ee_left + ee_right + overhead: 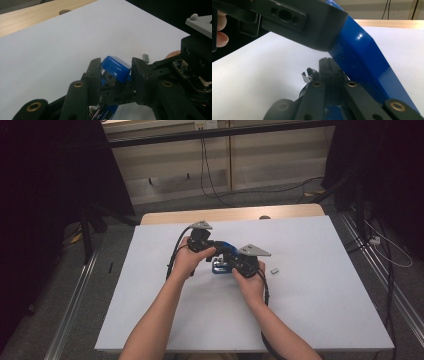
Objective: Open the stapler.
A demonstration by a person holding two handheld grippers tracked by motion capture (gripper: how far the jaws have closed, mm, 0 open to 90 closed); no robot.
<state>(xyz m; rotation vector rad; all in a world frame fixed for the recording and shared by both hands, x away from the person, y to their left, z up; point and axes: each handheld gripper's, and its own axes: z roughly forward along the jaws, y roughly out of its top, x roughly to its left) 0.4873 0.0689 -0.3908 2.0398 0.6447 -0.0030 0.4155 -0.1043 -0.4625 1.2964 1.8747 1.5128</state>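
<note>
Grippers meet over the middle of the white table sheet (300, 285) in the high view: the left gripper (212, 251) and right gripper (235, 265) converge on a glossy blue plastic stapler with metal inner parts (220, 266), which sits between them just above the sheet. A small grey block (274, 269) lies on the sheet just beside the right hand, apart from the work. Two tools on one thing suggests that one steadies it while the other works its hinged top.

In the left gripper view, the left gripper (115, 72) has its two black jaws set on either side of the stapler's blue rounded end (116, 68), pads against it, so it looks clamped on that end. The end stands tilted up, probably to swing the top away from the base.

In the right gripper view, the right gripper (329, 66) has its jaws fully together. The blue body (364, 65) runs slanting just beside them on the right, and a shiny metal clip-like part (308, 75) sits just left of the tips; whether the tips pinch anything I cannot tell.
</note>
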